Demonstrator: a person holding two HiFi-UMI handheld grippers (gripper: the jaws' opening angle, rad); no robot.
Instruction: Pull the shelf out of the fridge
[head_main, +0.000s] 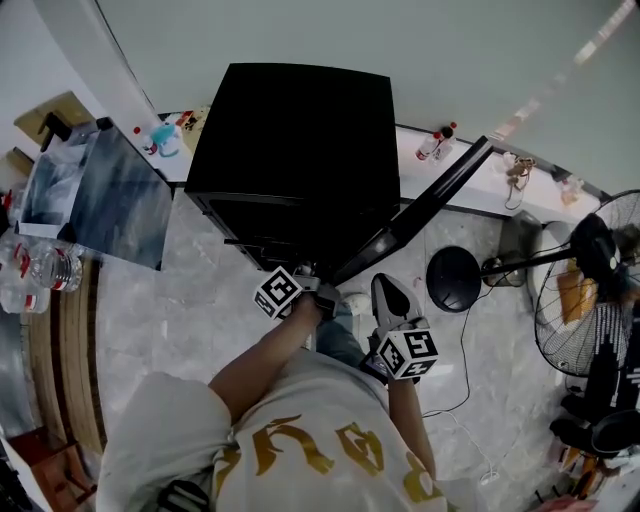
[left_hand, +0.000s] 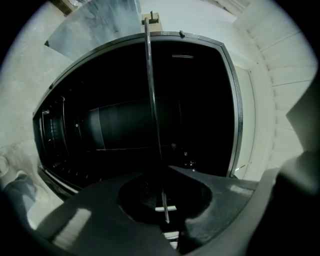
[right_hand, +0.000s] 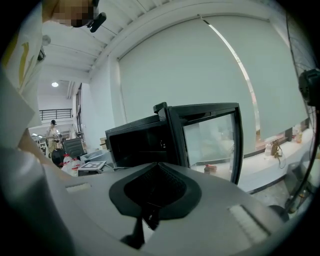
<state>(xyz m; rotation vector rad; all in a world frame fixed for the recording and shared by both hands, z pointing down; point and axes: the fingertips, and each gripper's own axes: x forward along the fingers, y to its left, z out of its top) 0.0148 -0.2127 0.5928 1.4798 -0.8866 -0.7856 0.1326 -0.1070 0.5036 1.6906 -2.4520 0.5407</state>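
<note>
Left gripper view: the left gripper (left_hand: 161, 172) has its jaws clamped on the shelf (left_hand: 150, 100). Only a thin rod of the shelf shows, crossing the opening of the black fridge (left_hand: 100, 130). The fridge's inside is too dark to tell any contents. In the head view, the right gripper (head_main: 388, 292) hangs near the open glass door (head_main: 420, 215), right of the fridge, its jaws together on nothing.

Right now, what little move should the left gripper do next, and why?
Probably pull the left gripper straight back, away from the black fridge: its jaws are shut on the thin metal wire shelf, which sits inside, and the glass door stands open.
</note>
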